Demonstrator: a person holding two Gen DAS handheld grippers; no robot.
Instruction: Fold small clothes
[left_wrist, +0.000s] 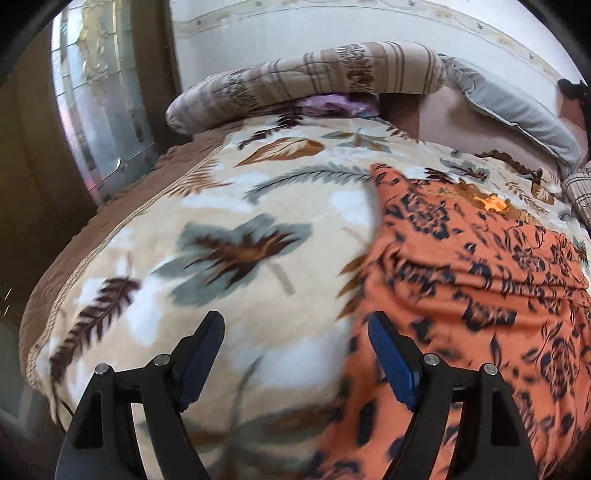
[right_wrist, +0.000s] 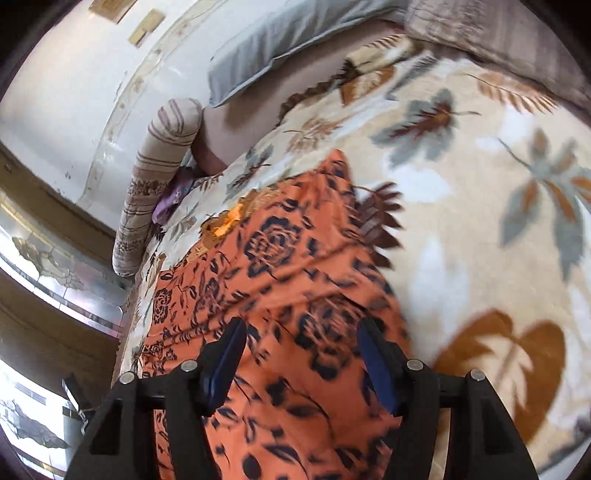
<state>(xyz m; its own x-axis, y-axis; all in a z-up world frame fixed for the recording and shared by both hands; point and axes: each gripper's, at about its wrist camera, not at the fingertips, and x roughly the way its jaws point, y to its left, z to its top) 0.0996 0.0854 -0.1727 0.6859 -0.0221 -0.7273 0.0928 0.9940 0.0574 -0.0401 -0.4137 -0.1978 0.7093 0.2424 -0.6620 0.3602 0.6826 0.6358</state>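
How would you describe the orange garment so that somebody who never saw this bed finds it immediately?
Start at the bed, covered by a cream blanket printed with large grey and brown leaves. On this blanket lies one flat orange garment. Its bright orange cloth with dark navy roses sets it apart from the pale bedding and the striped pillow.

Orange dark-flowered garment (right_wrist: 280, 280) lies spread, wrinkled, on the bed.

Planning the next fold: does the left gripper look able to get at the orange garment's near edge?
Probably yes: the left gripper is open, the orange garment lies just beside it on the blanket, nothing between.
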